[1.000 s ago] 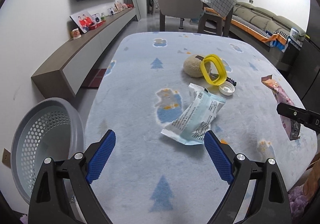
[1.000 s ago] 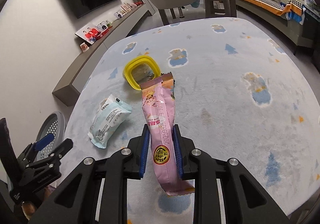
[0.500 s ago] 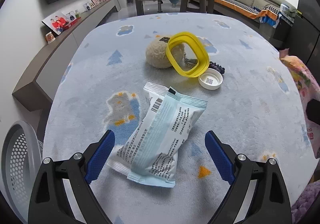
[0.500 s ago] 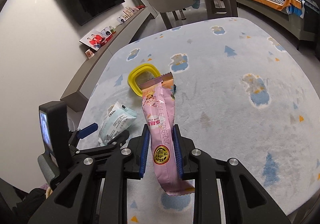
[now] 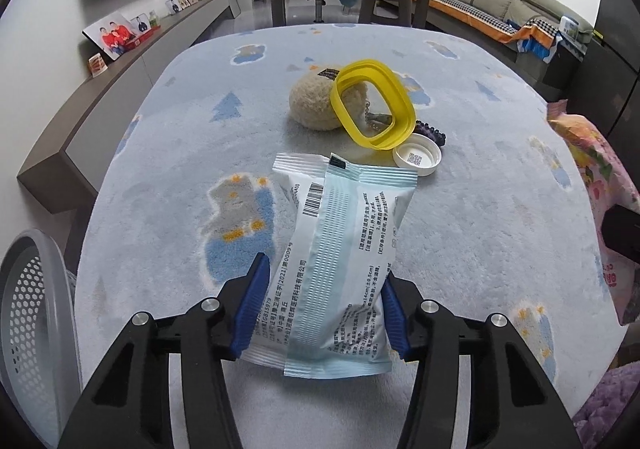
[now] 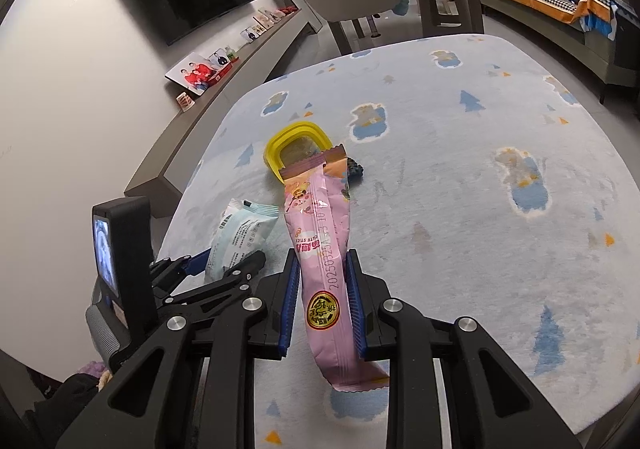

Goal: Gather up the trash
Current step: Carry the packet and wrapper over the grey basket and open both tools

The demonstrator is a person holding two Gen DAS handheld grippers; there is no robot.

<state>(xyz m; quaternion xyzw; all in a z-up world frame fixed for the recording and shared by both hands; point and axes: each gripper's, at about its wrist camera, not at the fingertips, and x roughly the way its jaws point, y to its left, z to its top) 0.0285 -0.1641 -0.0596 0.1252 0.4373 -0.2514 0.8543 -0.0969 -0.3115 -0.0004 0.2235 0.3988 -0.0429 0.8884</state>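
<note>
Gripping pale blue packet (image 5: 340,261) on the table (image 5: 500,177) with left gripper (image 5: 322,307), pads pinching both edges | right gripper (image 6: 322,303) clamped on pink wrapper (image 6: 320,245) | advice: squeeze firmly, lift straight, swing left over basket (image 5: 28,313).

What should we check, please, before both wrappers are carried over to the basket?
1. Left tongs closed on the pale blue packet: ok.
2. Right tongs closed on the pink wrapper: ok.
3. Packet lifted off the tablecloth: cannot tell.
4. Basket within view, to the left: ok.
5. Basket has room inside: cannot tell.
6. Yellow lid and white cap apart from the packet: ok.
</note>
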